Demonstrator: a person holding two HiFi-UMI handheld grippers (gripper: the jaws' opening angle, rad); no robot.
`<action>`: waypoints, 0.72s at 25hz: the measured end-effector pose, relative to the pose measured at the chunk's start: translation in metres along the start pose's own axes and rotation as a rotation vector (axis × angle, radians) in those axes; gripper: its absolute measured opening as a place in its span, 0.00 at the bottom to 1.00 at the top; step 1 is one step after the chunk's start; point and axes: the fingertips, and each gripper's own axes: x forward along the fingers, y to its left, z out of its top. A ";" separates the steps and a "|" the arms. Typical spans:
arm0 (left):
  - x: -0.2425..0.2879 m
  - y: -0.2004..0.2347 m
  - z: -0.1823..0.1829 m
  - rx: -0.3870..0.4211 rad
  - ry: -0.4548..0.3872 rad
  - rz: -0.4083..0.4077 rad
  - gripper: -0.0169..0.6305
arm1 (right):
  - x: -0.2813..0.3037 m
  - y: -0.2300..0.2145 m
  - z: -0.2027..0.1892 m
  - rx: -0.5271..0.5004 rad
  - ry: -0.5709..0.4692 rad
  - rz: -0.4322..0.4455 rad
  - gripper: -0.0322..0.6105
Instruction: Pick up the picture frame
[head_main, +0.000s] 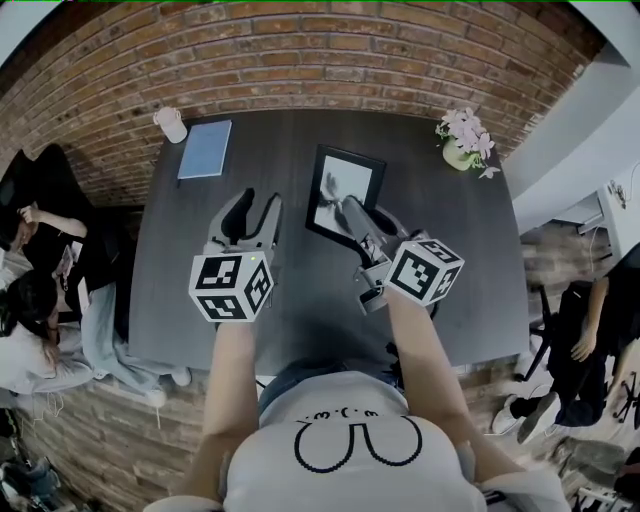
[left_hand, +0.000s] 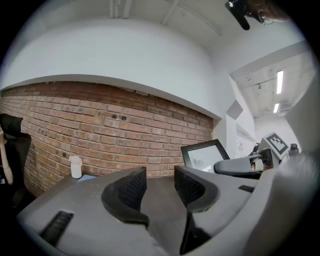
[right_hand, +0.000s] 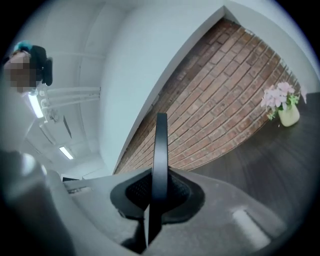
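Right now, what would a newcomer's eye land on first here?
The black picture frame stands out first, over the middle of the dark table, its edge clamped in the right gripper. Just left of it, the left gripper is open with nothing between its jaws. After that, the pink flowers at the table's far right corner, near the brick wall.

A dark table (head_main: 470, 250) is placed against a red brick wall (head_main: 330, 50). Above the brick behind the table, a white wall (left_hand: 125, 55) is seen. Strip lights (left_hand: 279, 81) are lit overhead.
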 end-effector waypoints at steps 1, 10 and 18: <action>-0.001 0.000 0.004 0.007 -0.014 0.001 0.28 | -0.002 0.002 0.004 -0.018 -0.014 0.000 0.08; -0.014 -0.007 0.039 0.132 -0.145 0.031 0.08 | -0.020 0.023 0.039 -0.181 -0.120 -0.005 0.08; -0.018 -0.009 0.047 0.174 -0.158 0.038 0.02 | -0.029 0.035 0.057 -0.259 -0.174 -0.020 0.08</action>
